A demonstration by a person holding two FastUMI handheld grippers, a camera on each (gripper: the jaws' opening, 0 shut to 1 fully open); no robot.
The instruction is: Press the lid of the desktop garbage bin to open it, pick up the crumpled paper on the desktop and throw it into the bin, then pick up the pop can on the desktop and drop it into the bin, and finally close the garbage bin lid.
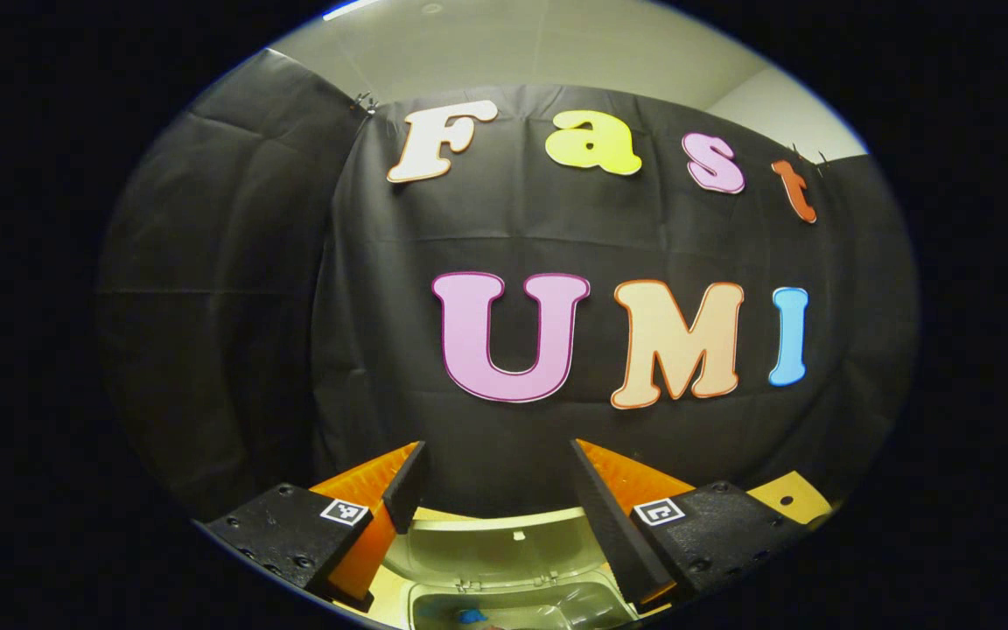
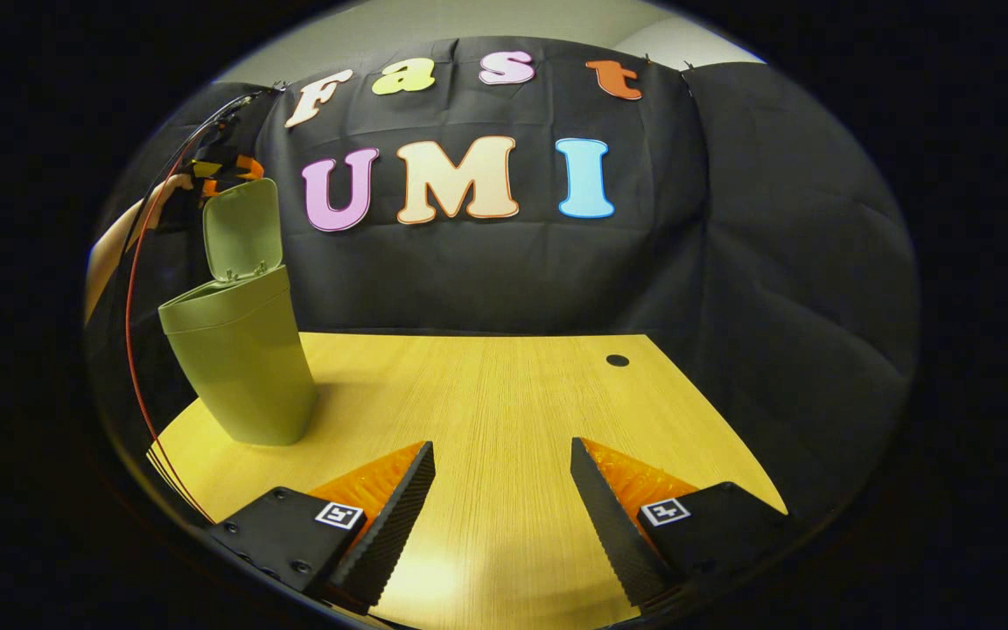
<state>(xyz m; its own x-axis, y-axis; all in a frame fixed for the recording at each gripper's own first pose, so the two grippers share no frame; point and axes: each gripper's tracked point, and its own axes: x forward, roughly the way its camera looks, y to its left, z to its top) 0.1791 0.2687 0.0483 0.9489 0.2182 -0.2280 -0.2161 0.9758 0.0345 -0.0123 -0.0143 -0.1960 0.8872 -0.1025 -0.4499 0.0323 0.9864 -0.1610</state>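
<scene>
The green desktop bin (image 2: 246, 367) stands at the table's left, its lid (image 2: 241, 229) tipped up and open. My left gripper (image 2: 220, 175) hovers just above and behind the lid, held by a person's arm (image 2: 110, 254). In the left gripper view the open left gripper (image 1: 497, 451) looks down over the raised lid (image 1: 495, 547) into the bin's mouth (image 1: 513, 604). A small blue thing (image 1: 469, 616) lies inside; I cannot tell what it is. My right gripper (image 2: 501, 451) is open and holds nothing, low over the wooden table (image 2: 504, 385), to the right of the bin.
A small round hole (image 2: 617, 360) sits near the table's far right edge. A red cable (image 2: 132, 350) hangs down along the left side behind the bin. Black cloth walls close in the back and right.
</scene>
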